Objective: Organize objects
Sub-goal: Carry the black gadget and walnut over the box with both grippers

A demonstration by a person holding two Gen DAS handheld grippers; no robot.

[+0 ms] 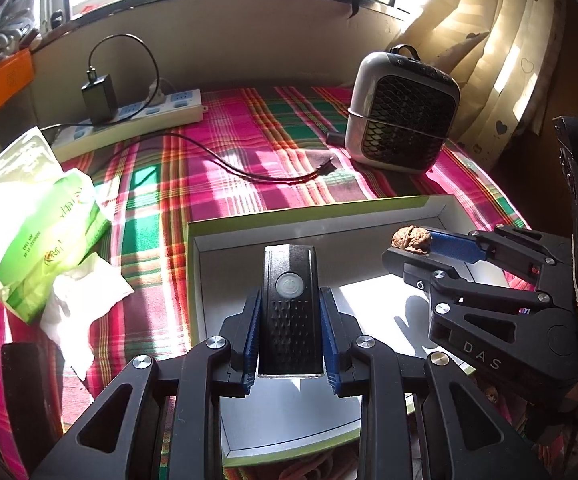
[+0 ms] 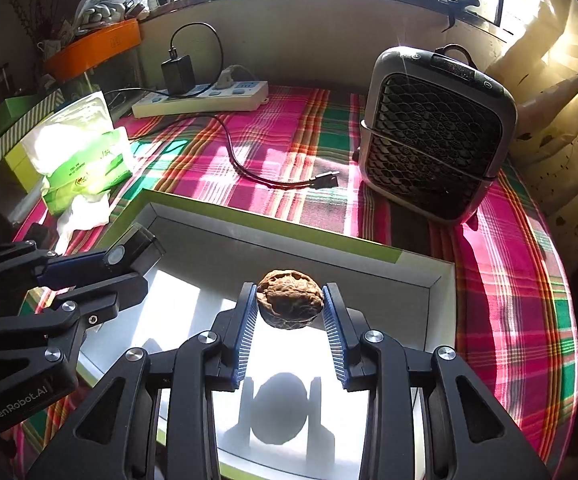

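Note:
My left gripper point(image 1: 290, 304) is shut on a black flashlight point(image 1: 289, 304) with a round power button, held above the open white box point(image 1: 441, 210) with a green rim. In the right wrist view that gripper point(image 2: 129, 264) reaches in from the left, and the flashlight point(image 2: 137, 250) hangs over the box's left part. A brown walnut point(image 2: 290, 300) sits clamped between the blue pads of my right gripper point(image 2: 290, 300), above the box floor point(image 2: 193, 292), where its shadow falls. From the left wrist view the right gripper point(image 1: 411, 246) holds the walnut point(image 1: 411, 239) over the box's right side.
On the plaid cloth point(image 1: 229, 168) stand a small grey fan heater point(image 1: 403, 110) at the back right and a white power strip point(image 1: 137, 120) with a black charger point(image 1: 99, 96) at the back left. A black cable point(image 1: 225, 164) crosses the cloth. A green tissue pack point(image 1: 45, 240) lies left of the box.

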